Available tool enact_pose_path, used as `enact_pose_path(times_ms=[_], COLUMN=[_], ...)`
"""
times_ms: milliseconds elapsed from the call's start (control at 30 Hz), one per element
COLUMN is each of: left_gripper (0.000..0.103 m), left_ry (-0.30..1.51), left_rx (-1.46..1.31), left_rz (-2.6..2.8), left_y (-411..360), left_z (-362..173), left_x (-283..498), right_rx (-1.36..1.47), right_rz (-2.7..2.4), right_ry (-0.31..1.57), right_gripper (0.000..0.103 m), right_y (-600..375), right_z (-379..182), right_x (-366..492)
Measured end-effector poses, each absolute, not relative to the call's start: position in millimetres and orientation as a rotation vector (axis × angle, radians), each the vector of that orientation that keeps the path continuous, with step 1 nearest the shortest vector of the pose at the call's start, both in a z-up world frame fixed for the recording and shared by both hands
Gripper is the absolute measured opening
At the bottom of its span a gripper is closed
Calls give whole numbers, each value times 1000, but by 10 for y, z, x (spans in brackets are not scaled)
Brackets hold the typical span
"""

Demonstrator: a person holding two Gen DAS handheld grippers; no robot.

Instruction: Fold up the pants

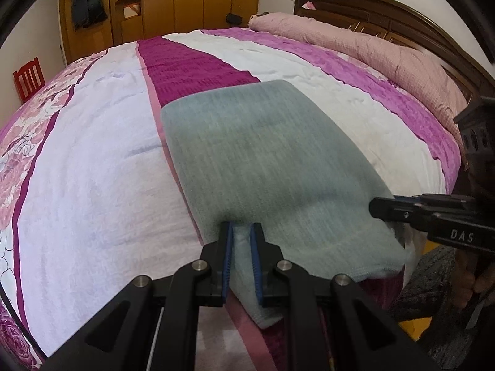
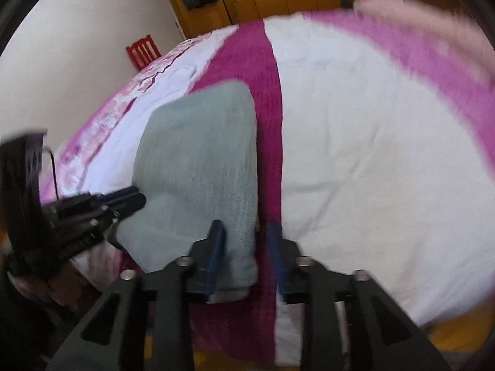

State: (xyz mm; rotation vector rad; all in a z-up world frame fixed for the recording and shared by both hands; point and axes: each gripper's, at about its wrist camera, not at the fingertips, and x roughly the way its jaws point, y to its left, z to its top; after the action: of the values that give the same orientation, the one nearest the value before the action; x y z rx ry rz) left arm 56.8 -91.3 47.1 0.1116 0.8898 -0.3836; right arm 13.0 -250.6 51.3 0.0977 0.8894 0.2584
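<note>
The grey-green pants (image 1: pixel 263 160) lie folded in a long strip on the bed, near its front edge. My left gripper (image 1: pixel 241 232) is shut on the near left corner of the pants. My right gripper shows at the right in the left wrist view (image 1: pixel 376 207), at the strip's right edge. In the right wrist view the pants (image 2: pixel 201 160) lie at centre left. My right gripper (image 2: pixel 246 232) stands open; the pants' near right corner sits between the fingers, against the left pad (image 2: pixel 218 247). The left gripper (image 2: pixel 136 199) grips the pants' left edge there.
The bed has a white, pink and magenta striped cover (image 1: pixel 92 170). A pink bolster (image 1: pixel 371 43) lies along the dark wooden headboard (image 1: pixel 417 21). A wooden wardrobe (image 1: pixel 185 0) and a red chair (image 1: pixel 27 77) stand beyond the bed.
</note>
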Motion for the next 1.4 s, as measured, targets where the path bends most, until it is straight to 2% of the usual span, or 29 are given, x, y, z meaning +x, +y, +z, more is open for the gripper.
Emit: enact_pose_path(times_ms=[67,133,200,267,400,500,533,567,600,733,867,933,1033,1067,1100,1133,1233,1400], left_gripper=[16,25,45,51,51,51,51,51,50,51,72,72,70,63,41,30,27,29], left_ry=[903,925,900,868,915,966,992,1015,1033,1079,1129,1182,1134,1130,1131,1139,1082,916], left_rx=[68,-35,-155,-252,-468,-658,-722,-760,-784,-885,-915,-889,-902,-915,-923,-924,-998,-1045], left_rz=[-416,-477,-499,-476,-419,-368,-363,-362,-364,-505,-672,-712,-718,-726,-717,-687,-672,-633], left_y=[-839,-684,-478,-249,235,560,642,683,705,639,327,163,105,111,132,176,334,736], left_z=[515,613,749,860,828,634,537,464,403,266,175,103,102,87,67,43,115,446], left_x=[595,649,700,778,1042,1185,1218,1238,1247,1308,1425,1530,1687,1715,1740,1775,1729,1666], right_rx=[-52,-266,-463,-617,-803,-929,-931,-943,-972,-1030,-1160,-1143,-1086,-1058,-1032,-1011,-962,-800], right_rz=[233,237,218,256,395,332,324,303,269,273,289,300,309,312,320,326,353,423], right_ry=[815,704,623,566,568,497,466,444,443,483,407,404,390,371,358,343,286,241], right_gripper=[62,68,71,73,73,73,71,45,27,24,22,22,21,21,21,21,20,19], right_y=[-2315,-1960,-1576,-1200,-618,-430,-431,-428,-420,-423,-439,-442,-477,-504,-504,-474,-325,-216], right_z=[709,834,792,653,232,-5,-3,3,-5,-27,-127,-54,116,203,279,355,576,1072], right_x=[5,-197,-327,-404,-499,-452,-451,-429,-385,-306,-388,-414,-381,-375,-354,-306,-192,106])
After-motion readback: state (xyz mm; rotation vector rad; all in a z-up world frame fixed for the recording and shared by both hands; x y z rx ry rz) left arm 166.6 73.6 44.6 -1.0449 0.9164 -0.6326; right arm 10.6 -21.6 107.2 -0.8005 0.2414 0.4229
